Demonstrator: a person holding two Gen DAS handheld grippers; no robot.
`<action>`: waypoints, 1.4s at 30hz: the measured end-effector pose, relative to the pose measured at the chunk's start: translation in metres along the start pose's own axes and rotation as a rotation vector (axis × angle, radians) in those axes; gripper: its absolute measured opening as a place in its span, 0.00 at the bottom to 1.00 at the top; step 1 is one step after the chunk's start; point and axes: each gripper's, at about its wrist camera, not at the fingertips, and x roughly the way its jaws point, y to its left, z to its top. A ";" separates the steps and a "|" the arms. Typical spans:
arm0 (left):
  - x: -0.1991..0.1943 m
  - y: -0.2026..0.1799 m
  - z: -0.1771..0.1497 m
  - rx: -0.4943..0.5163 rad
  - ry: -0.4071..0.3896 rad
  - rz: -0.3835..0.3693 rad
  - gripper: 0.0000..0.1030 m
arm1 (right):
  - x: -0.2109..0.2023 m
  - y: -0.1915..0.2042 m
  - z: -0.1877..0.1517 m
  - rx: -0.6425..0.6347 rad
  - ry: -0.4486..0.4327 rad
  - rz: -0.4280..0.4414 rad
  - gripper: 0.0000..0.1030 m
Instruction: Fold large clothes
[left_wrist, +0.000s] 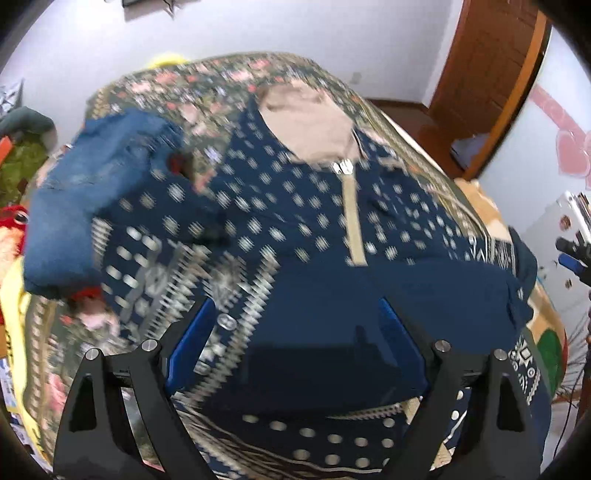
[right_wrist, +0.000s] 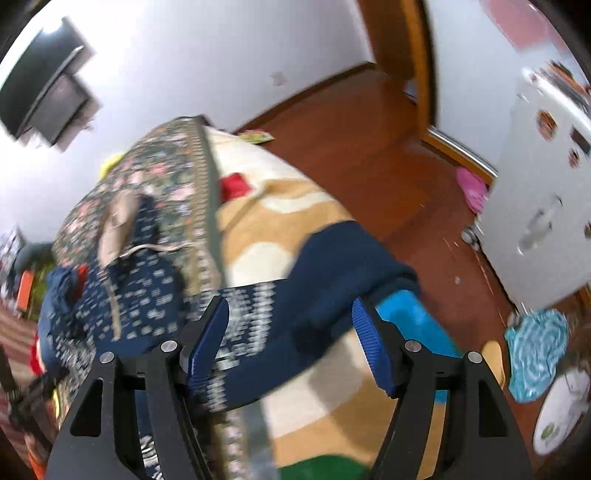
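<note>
1. The left gripper (left_wrist: 295, 332) hangs over the near part of the sweater (left_wrist: 295, 229), tilted down, fingers (left_wrist: 192, 339) spread wide and gripping nothing.
2. The right gripper (right_wrist: 291, 339) points along the bed's (right_wrist: 295, 206) right edge, fingers (right_wrist: 369, 343) likewise released.
3. The sweater, navy with white patterning and a tan zip placket, lies spread on the bed; its right sleeve (right_wrist: 332, 266) drapes between the right fingers, contact unclear.
4. Blur hides any writing.
</note>
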 end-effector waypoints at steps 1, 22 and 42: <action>0.005 -0.003 -0.004 -0.004 0.016 -0.009 0.86 | 0.008 -0.009 0.002 0.034 0.021 -0.003 0.64; 0.044 -0.002 -0.035 -0.043 0.110 0.043 0.88 | 0.085 -0.061 0.020 0.288 0.077 -0.037 0.22; 0.015 0.009 -0.052 -0.074 0.100 0.023 0.88 | -0.078 0.105 0.023 -0.217 -0.349 0.214 0.08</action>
